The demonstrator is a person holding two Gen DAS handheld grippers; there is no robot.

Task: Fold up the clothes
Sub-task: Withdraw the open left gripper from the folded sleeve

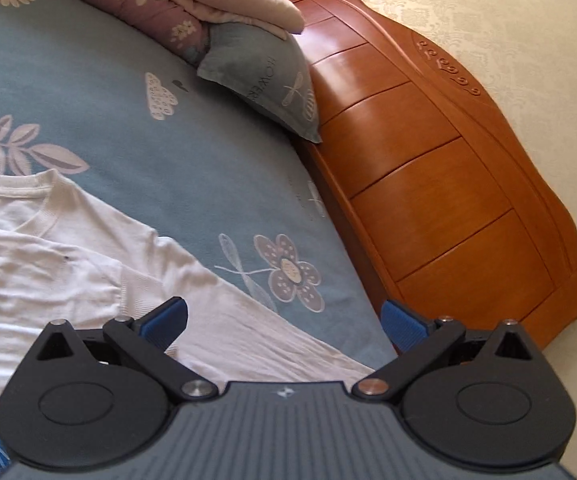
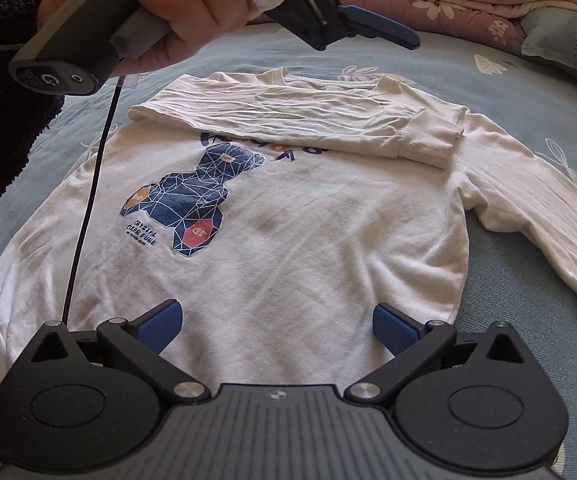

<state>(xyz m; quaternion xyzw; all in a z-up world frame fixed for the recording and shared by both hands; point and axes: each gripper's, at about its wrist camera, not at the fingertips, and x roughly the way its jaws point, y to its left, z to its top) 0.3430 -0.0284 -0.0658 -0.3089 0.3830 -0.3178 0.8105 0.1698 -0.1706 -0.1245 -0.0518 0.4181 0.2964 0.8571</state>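
A white sweatshirt (image 2: 312, 248) with a blue geometric bear print (image 2: 192, 196) lies flat, front up, on the bed. One sleeve is folded across the chest, its ribbed cuff (image 2: 428, 140) near the far shoulder. The other sleeve (image 2: 544, 216) stretches out to the right. My right gripper (image 2: 276, 326) hovers open over the hem with nothing between its blue pads. A hand (image 2: 192, 4) holds my left gripper (image 2: 384, 34) up above the collar. In the left wrist view that gripper (image 1: 284, 322) is open and empty, over the outstretched sleeve (image 1: 248, 320), with the collar (image 1: 28, 190) to its left.
The blue floral bedsheet (image 1: 148, 128) covers the bed. Stacked pillows and a folded quilt (image 1: 224, 12) lie against the wooden headboard (image 1: 428, 184). A black cable (image 2: 88, 208) hangs from the left gripper's handle across the shirt's left side. A dark fuzzy sleeve (image 2: 0, 92) fills the left edge.
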